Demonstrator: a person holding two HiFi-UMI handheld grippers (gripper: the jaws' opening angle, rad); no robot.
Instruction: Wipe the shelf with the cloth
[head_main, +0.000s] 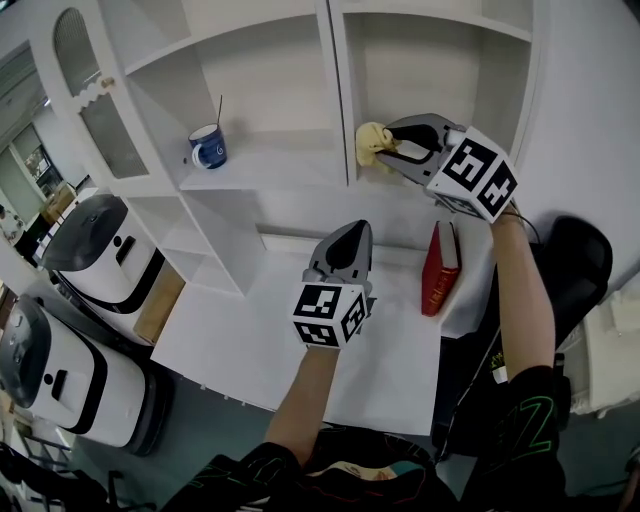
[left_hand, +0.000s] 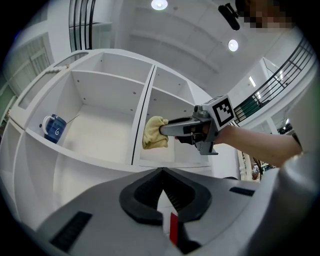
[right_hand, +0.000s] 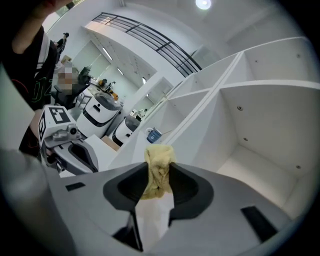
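Head view: yellow cloth (crumpled)

A big white wooden shelf unit stands against the wall, split into open boxes by thin white walls; in the left box a small blue mug with white print sits on the board, near its left front corner; the rest of that board is bare. Below the shelf unit a flat white table top sticks out toward the person; a thin red book stands up on it at the far right, close to the side wall. Left of the table, on the dark grey floor, stand two round white and black machines; a brown box sits between the nearer one and the table.
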